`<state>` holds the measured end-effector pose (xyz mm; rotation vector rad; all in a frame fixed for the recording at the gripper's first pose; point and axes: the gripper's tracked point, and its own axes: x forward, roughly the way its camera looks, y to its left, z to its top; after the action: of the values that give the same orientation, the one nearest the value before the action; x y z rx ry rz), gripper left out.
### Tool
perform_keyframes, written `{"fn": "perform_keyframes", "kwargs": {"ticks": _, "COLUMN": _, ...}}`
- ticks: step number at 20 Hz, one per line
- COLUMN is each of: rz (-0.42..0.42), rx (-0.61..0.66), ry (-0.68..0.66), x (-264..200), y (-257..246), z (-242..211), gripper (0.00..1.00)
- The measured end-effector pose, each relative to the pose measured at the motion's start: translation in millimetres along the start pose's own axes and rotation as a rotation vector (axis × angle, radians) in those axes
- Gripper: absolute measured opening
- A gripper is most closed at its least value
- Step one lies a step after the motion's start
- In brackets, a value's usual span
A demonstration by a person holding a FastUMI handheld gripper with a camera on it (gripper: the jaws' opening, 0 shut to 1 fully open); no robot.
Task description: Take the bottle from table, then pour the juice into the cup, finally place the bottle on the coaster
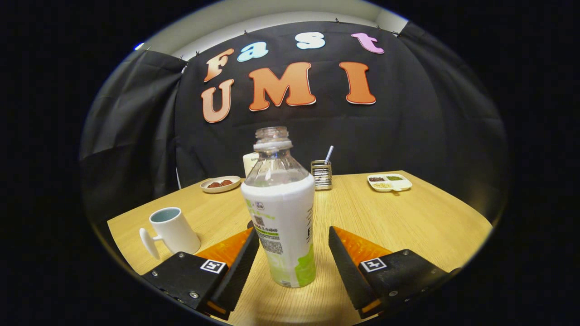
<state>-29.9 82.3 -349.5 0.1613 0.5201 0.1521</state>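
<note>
An uncapped clear bottle [281, 203] with a white and green label stands upright on the wooden table [408, 217], between my two fingers. My gripper [293, 232] is open around its lower half. The left finger [240, 267] lies close against the bottle's side, while the right finger [346, 262] stands a small gap away. A white cup [174, 228] with a handle stands left of the left finger, its blue-grey inside showing. A dark sliver [250, 223] peeks out behind the bottle's left side; I cannot tell what it is.
Along the table's far side stand a small plate of brown food [220, 184], a white container [250, 163] behind the bottle, a metal holder with a straw [321, 174], and a divided dish [389, 182] at the far right.
</note>
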Motion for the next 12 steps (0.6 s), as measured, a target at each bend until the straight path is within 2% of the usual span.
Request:
{"fn": "perform_keyframes", "kwargs": {"ticks": 2, "rz": 0.006, "rx": 0.011, "ry": 0.013, "x": 2, "y": 4, "z": -5, "gripper": 0.9}}
{"fn": "perform_keyframes", "kwargs": {"ticks": 3, "rz": -0.002, "rx": 0.012, "ry": 0.017, "x": 4, "y": 3, "z": -6, "gripper": 0.83}}
{"fn": "perform_keyframes", "kwargs": {"ticks": 5, "rz": -0.008, "rx": 0.018, "ry": 0.036, "x": 7, "y": 4, "z": -11, "gripper": 0.76}}
{"fn": "perform_keyframes", "kwargs": {"ticks": 12, "rz": -0.061, "rx": 0.061, "ry": 0.052, "x": 11, "y": -3, "z": -10, "gripper": 0.68}}
